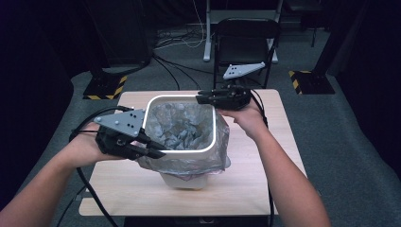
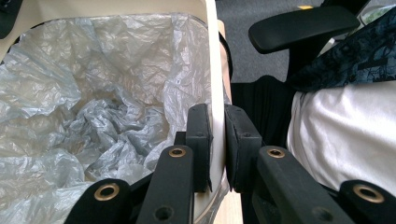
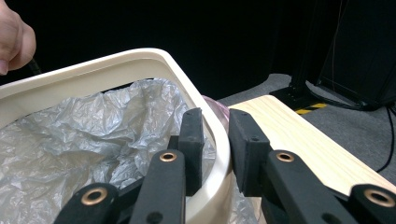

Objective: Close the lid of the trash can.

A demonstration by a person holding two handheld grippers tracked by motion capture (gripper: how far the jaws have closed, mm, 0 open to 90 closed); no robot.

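At the middle of the wooden counter [image 1: 265,189], 2 tools are pinching a white bin's rim [image 1: 182,97] — left tool [image 1: 156,152] at the near corner, right tool [image 1: 202,98] at the far one. Its rim is looking stiff and light; the thin liner bag [image 1: 182,127] is looking soft, slippery — likely to slip free.

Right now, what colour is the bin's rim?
Cream-white plastic rim, clearest in the right gripper view.

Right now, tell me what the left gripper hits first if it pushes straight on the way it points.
The left gripper already straddles the bin's white rim; pushed on, the rim would likely seat deeper between its fingers, the inner one brushing the plastic liner. Depth is unclear.
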